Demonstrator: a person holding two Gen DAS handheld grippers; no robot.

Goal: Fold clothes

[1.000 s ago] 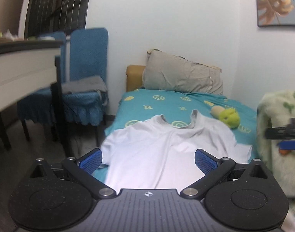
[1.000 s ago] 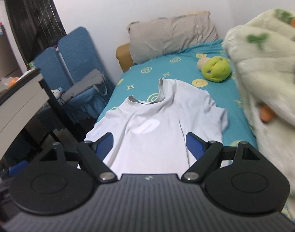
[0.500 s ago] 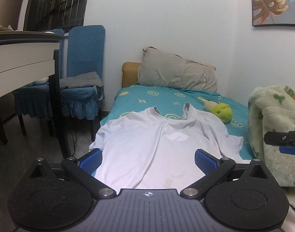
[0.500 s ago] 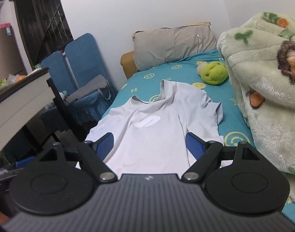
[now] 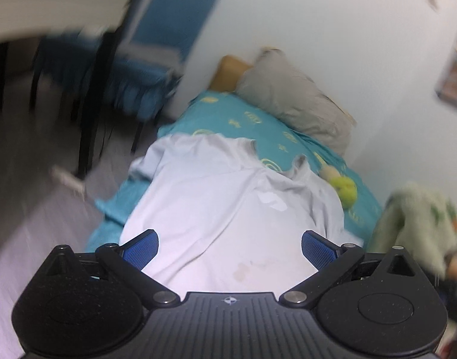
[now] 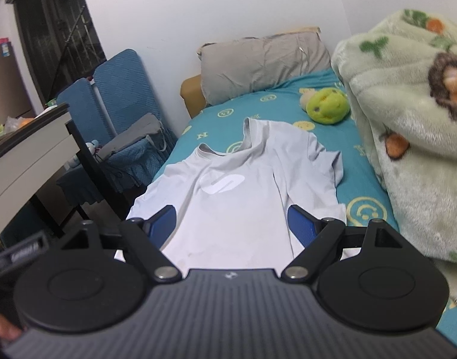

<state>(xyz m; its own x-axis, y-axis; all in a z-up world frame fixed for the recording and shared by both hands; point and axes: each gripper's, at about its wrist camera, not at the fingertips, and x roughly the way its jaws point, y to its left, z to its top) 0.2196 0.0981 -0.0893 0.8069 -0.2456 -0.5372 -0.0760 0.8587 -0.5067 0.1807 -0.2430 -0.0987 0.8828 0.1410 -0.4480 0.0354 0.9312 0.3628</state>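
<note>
White T-shirt (image 6: 243, 206) | lengthwise along bed (image 6: 363, 206) | collar toward pillow (image 6: 264, 62)

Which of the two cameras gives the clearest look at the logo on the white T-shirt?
The right wrist view: the logo on the white T-shirt is sharp there, its S-like shape readable. The left wrist view is motion-blurred, so the logo is just a pale smudge.
</note>
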